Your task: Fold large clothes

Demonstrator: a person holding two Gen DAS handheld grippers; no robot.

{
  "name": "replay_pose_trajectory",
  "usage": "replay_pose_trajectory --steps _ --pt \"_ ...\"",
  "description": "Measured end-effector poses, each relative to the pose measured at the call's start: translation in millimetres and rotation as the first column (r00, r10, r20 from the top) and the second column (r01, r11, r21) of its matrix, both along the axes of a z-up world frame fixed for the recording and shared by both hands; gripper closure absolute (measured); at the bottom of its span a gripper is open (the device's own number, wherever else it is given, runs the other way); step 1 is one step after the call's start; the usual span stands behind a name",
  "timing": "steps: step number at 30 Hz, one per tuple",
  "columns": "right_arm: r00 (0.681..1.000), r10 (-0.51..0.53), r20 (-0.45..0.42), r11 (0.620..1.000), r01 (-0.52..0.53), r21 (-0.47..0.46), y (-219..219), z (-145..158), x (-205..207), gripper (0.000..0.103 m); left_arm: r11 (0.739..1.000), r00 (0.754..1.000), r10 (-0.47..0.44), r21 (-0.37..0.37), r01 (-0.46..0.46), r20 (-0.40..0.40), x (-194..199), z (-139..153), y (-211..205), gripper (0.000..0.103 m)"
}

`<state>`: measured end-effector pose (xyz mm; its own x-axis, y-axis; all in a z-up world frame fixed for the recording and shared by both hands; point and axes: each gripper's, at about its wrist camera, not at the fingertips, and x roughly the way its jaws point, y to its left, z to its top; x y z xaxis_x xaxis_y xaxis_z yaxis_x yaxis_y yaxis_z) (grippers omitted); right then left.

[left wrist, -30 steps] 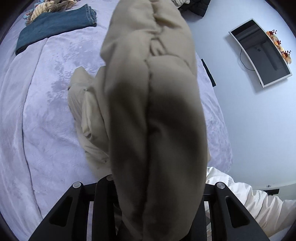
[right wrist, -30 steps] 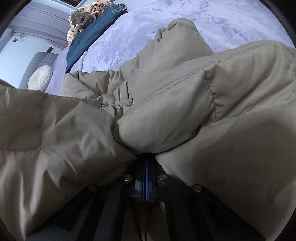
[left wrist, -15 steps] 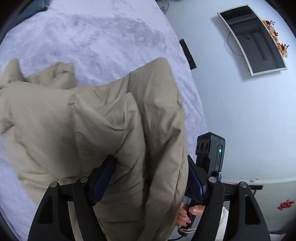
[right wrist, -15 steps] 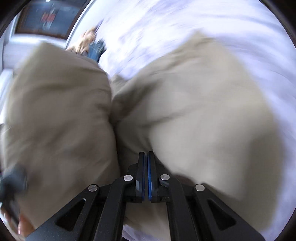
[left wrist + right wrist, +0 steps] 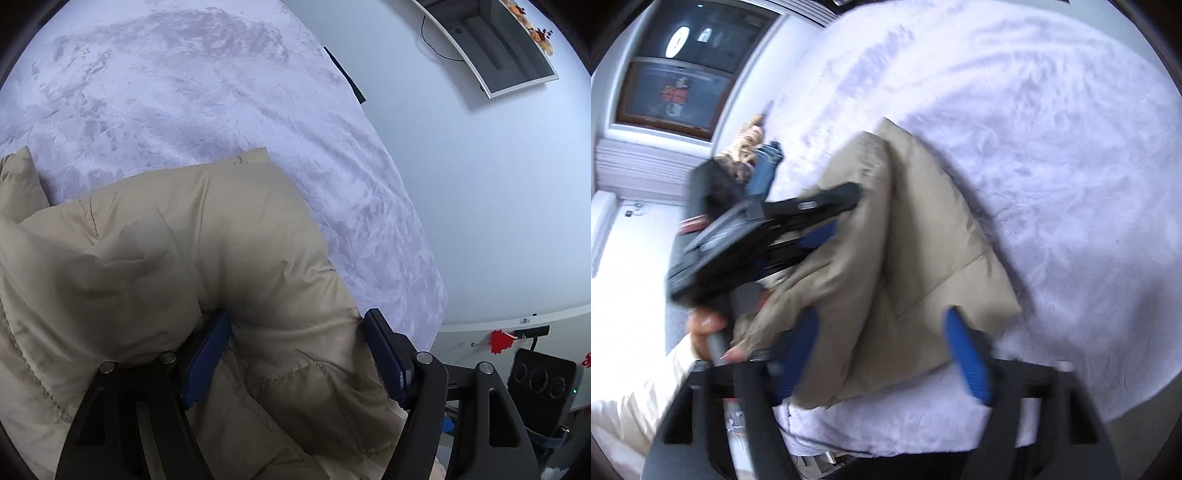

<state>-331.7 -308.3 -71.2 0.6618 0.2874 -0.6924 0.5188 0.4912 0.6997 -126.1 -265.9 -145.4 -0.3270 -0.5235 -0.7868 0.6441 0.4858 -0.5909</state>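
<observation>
a: where's the beige padded jacket point(image 5: 155, 266) now?

b: lying bunched on the bed point(image 5: 192, 92), near its edge, over the pale fleecy cover. i'd say a fold has just been laid down there.

a: and the left hand-held gripper point(image 5: 295, 354)?

b: spread wide, with a puffy roll of the jacket bulging between its blue pads point(image 5: 207, 358). the pads stand apart and don't look to be squeezing it, so i read it as let go.

a: the right hand-held gripper point(image 5: 882, 354)?

b: its jaws are opening; the jacket's near edge lies between them, unpinched. that fits releasing the fabric so it stays put.

a: what does each view add?

b: the right wrist view shows the person's hand point(image 5: 713, 332) on the left tool, plus jeans point(image 5: 764, 173) further up the bed. the left wrist view alone shows the wall monitor point(image 5: 491, 40).
</observation>
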Motion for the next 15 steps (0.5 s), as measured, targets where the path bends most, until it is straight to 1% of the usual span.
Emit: replay_pose_trajectory --steps 2,3,4,6,7,8,9,10,11,13,14,15 --pt "0.998 0.042 0.049 0.998 -0.044 0.042 7 12 0 0.02 1.0 0.999 0.018 -0.005 -0.018 0.026 2 9 3 0.028" --pt "0.996 0.063 0.064 0.996 -0.067 0.064 13 14 4 0.019 1.0 0.999 0.026 -0.014 -0.025 0.048 6 6 -2 0.028" --pt "0.995 0.079 0.067 0.994 -0.084 0.075 18 15 9 0.019 0.999 0.997 0.032 -0.027 -0.03 0.073 10 13 -4 0.028" --pt "0.993 0.098 0.066 0.992 -0.103 0.074 18 17 18 0.019 0.997 0.986 0.05 -0.07 -0.039 0.162 14 35 10 0.028" --pt "0.994 0.102 0.034 0.994 -0.104 0.041 21 15 28 0.019 0.994 0.975 0.071 -0.096 -0.052 0.21 18 47 21 0.028" --pt "0.995 0.097 -0.038 0.995 -0.098 -0.017 24 12 37 0.019 0.991 0.961 0.1 -0.117 -0.072 0.257 22 58 36 0.028" --pt "0.992 0.093 -0.09 0.992 -0.099 -0.073 25 8 46 0.03 0.987 0.945 0.133 -0.13 -0.098 0.299 27 70 54 0.028" --pt "0.988 0.096 -0.123 0.987 -0.111 -0.115 26 6 52 0.08 0.98 0.915 0.182 -0.14 -0.14 0.36 34 78 75 0.028" --pt "0.981 0.099 -0.167 0.979 -0.126 -0.163 26 2 56 0.09 0.973 0.885 0.224 -0.143 -0.18 0.408 41 83 100 0.028" --pt "0.978 0.094 -0.188 0.957 -0.141 -0.254 24 4 58 0.092 0.955 0.839 0.295 -0.127 -0.266 0.457 56 80 136 0.028" --pt "0.976 0.094 -0.196 0.947 -0.149 -0.286 23 5 56 0.092 0.943 0.826 0.33 -0.111 -0.315 0.457 66 73 154 0.028" --pt "0.975 0.09 -0.204 0.937 -0.153 -0.313 21 6 54 0.092 0.928 0.82 0.361 -0.088 -0.361 0.444 77 62 169 0.028"
